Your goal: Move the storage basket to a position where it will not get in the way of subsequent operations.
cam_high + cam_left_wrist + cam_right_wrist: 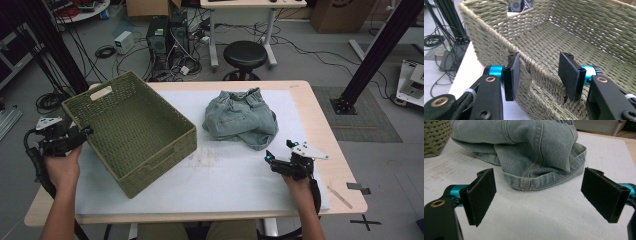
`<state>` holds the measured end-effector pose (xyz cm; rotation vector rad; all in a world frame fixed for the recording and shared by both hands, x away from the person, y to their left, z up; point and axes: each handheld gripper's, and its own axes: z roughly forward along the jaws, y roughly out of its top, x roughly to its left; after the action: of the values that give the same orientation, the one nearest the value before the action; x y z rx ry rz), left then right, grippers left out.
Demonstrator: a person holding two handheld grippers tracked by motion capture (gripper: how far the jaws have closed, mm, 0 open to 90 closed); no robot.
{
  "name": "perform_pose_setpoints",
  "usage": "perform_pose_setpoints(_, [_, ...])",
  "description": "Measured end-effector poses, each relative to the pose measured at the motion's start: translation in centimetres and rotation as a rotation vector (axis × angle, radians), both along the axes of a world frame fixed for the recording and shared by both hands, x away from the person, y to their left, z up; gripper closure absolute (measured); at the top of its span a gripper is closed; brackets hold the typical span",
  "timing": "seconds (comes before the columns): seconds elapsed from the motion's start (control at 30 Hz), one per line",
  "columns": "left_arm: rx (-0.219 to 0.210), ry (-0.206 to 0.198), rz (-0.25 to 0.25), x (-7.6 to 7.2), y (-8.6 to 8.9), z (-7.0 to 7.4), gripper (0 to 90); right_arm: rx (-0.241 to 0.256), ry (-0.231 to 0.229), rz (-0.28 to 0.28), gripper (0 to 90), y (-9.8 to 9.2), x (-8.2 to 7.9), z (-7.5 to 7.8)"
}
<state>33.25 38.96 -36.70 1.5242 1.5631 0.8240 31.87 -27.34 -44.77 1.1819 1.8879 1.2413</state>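
Crumpled denim jeans (241,117), woven basket (131,131)

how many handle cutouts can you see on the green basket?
2 on the green woven basket: one cutout in the far end wall, one in the near end wall. The left gripper, open, straddles the left side wall's rim; its fingers flank it.

basket (131,131): green woven, upright, empty | jeans (241,118): pale denim, crumpled heap, right of basket, apart
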Motion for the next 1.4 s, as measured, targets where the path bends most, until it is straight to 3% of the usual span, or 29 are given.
perform_pose_setpoints(0.17, [-0.039,0.011,0.035,0.5,1.8,0.0,49.7,-0.002,0.0,0.001,12.8,0.0,0.0,0.0])
perform_pose_setpoints(0.2, [-0.089,0.007,0.038,0.4,2.4,-0.2,48.7,-0.002,0.0,0.002,12.8,0.0,0.0,0.0])
perform_pose_setpoints(0.23, [-0.089,0.007,0.038,0.4,2.4,-0.2,48.6,-0.002,0.0,0.003,12.8,0.0,0.0,0.0])
perform_pose_setpoints(0.3, [-0.115,-0.027,0.003,-0.3,2.5,-0.4,48.8,-0.007,-0.003,0.005,12.8,0.0,0.0,0.0])
perform_pose_setpoints(0.47, [-0.21,-0.053,-0.081,-1.8,2.6,-0.7,43.9,-0.002,-0.022,0.034,12.8,0.6,-0.1,0.1])
perform_pose_setpoints(0.57, [-0.225,-0.075,-0.115,-2.8,2.3,-0.7,39.6,0.037,-0.016,0.069,12.7,1.5,0.0,0.5])
perform_pose_setpoints(0.7, [-0.232,-0.083,-0.135,-3.3,1.8,-0.8,28.6,0.03,-0.013,0.149,12.7,4.1,0.1,1.3])
perform_pose_setpoints(0.73, [-0.25,-0.101,-0.177,-3.6,1.6,-0.9,28.5,0.027,-0.014,0.166,12.8,4.6,0.2,1.3])
perform_pose_setpoints(0.9, [-0.225,-0.141,-0.228,-4.2,1.0,-1.2,23.0,0.05,0.035,0.248,12.7,8.0,1.1,1.5])
perform_pose_setpoints(1.0, [-0.214,-0.134,-0.225,-4.3,0.8,-1.3,23.0,0.046,0.035,0.299,12.7,9.7,1.5,1.9])
perform_pose_setpoints(1.1, [-0.197,-0.091,-0.218,-4.3,0.2,-1.5,23.1,0.056,0.044,0.346,12.8,11.5,1.9,2.1])
perform_pose_setpoints(1.23, [-0.128,-0.04,-0.177,-4.1,-0.3,-1.5,31.2,0.042,0.06,0.392,12.8,14.0,2.6,2.2])
perform_pose_setpoints(1.4, [-0.121,-0.009,-0.157,-3.9,-0.4,-1.1,37.9,0.023,0.069,0.451,12.8,17.0,3.6,2.1])
